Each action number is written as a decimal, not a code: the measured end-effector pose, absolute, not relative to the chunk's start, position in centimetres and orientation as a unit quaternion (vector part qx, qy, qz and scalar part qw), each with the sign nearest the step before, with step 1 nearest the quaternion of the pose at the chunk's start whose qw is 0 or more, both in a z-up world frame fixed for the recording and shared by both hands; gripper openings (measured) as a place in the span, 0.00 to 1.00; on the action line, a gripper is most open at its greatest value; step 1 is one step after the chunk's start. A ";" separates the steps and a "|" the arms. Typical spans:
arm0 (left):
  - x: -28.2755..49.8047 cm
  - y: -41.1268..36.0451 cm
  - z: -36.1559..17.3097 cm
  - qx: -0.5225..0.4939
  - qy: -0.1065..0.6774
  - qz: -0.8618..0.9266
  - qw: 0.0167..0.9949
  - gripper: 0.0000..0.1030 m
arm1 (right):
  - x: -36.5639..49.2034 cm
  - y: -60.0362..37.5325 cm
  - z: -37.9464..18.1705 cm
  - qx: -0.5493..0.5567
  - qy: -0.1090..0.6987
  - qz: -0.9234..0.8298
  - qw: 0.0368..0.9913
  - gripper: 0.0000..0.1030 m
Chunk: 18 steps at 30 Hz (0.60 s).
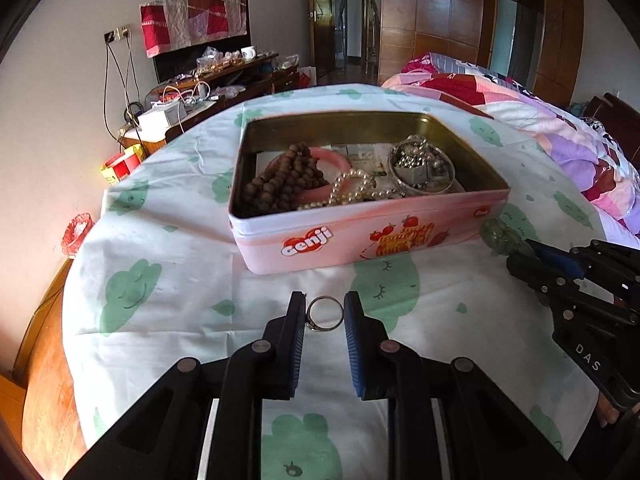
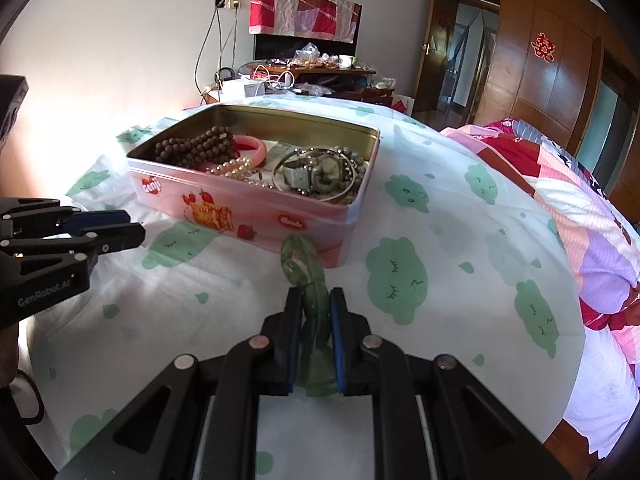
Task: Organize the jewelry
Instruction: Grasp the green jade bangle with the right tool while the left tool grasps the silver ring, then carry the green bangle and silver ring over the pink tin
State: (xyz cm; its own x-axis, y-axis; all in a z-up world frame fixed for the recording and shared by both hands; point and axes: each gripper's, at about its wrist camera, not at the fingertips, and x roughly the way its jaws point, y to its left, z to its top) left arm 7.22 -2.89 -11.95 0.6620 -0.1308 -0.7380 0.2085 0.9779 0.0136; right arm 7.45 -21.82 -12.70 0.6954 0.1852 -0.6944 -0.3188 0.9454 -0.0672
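Note:
A pink Genji tin [image 1: 340, 240] stands open on the table and also shows in the right wrist view [image 2: 248, 208]. It holds brown beads [image 1: 280, 180], a pink bangle [image 1: 332, 160], pearls [image 1: 352, 190] and silver pieces with a watch [image 1: 420, 164]. My left gripper [image 1: 324, 312] is closed on a silver ring [image 1: 325, 314], the ring touching both pads just in front of the tin. My right gripper [image 2: 316, 300] is shut on a green jade bracelet [image 2: 304, 264], which reaches toward the tin's near corner. The bracelet also shows in the left wrist view [image 1: 500, 236].
The round table wears a white cloth with green prints [image 1: 160, 240]. A bed with a pink and purple quilt [image 2: 580, 220] lies to the right. A cluttered TV stand [image 1: 208, 88] stands by the far wall. The left gripper's body shows at the left of the right wrist view [image 2: 60, 248].

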 end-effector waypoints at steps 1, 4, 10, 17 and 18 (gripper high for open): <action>7.1 -2.9 -11.7 0.049 0.398 -0.093 0.911 0.19 | 7.4 -21.8 -12.6 -0.091 0.364 0.138 0.917 0.15; 6.6 -2.7 -11.0 0.053 0.389 -0.093 0.915 0.19 | 7.1 -21.8 -12.1 -0.093 0.358 0.140 0.919 0.15; 6.0 -2.3 -9.5 0.058 0.370 -0.083 0.924 0.19 | 6.5 -22.0 -10.7 -0.095 0.341 0.140 0.925 0.15; 6.0 -1.7 -7.9 0.054 0.356 -0.075 0.930 0.19 | 6.2 -22.4 -8.8 -0.092 0.318 0.135 0.934 0.15; 6.0 -1.6 -7.7 0.054 0.354 -0.074 0.931 0.19 | 6.2 -22.3 -8.6 -0.094 0.315 0.135 0.935 0.15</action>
State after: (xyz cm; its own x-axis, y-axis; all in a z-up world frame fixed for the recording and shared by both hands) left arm 6.05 -1.61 -7.70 0.7390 -0.0990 -0.6663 0.1753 0.9833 0.0483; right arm 6.17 -22.33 -8.59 0.7656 0.1927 -0.6138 -0.3107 0.9462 -0.0905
